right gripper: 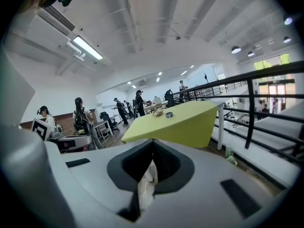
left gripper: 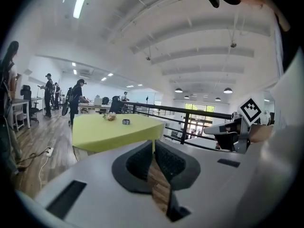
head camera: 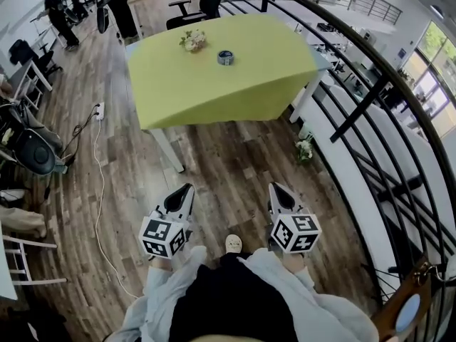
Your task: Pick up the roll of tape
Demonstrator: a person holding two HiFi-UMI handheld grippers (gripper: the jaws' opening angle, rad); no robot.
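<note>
The roll of tape (head camera: 225, 57) is a small dark ring lying flat on a table under a yellow-green cloth (head camera: 185, 84), far ahead of me. It also shows as a small ring (left gripper: 126, 121) in the left gripper view and as a small ring (right gripper: 169, 114) in the right gripper view. My left gripper (head camera: 187, 189) and right gripper (head camera: 274, 189) hang side by side over the wooden floor, well short of the table. Both point toward the table. Each has its jaws together with nothing between them, as the left gripper (left gripper: 154, 144) and right gripper (right gripper: 153, 144) show in their own views.
A small bunch of flowers (head camera: 193, 40) lies on the cloth left of the tape. A black railing (head camera: 370, 105) runs along the right. A power strip with a white cable (head camera: 100, 110) lies on the floor at left. Chairs, desks and several people stand behind the table.
</note>
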